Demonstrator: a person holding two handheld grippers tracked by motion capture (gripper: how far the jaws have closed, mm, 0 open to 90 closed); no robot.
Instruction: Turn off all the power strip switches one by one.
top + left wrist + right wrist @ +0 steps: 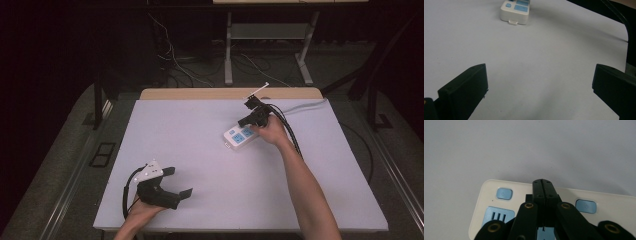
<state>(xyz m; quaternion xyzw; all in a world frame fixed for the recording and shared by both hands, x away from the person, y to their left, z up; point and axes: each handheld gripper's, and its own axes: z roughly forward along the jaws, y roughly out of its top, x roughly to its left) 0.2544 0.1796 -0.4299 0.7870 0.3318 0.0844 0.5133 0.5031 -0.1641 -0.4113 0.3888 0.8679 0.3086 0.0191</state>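
Left claw (179,181): positioned near the counter's (210,150) near-left corner, held by the person's left hand (137,215). Jaws spread wide, nothing between them. In the left gripper view the left claw (539,87) shows both jaws far apart over bare pale counter surface (536,62). A grey three-cornered plate sits on top of this claw, and a black cable loops at its left side.

Power strip (242,136): white body with light blue sockets and buttons, lying flat on the counter right of centre, toward the far edge, well apart from the left claw. It appears at the top of the left gripper view (515,11), end-on.

Right claw (246,120): held by the right hand (272,131), directly over the power strip, tips pointing down toward its far part. In the right gripper view the right claw (545,185) has its jaws pressed together, nothing seen between them, tips over the power strip (619,202) between two blue buttons. Contact with the surface cannot be determined.

Beyond the far edge: floor with loose cables (175,60) and a white frame leg (228,50).
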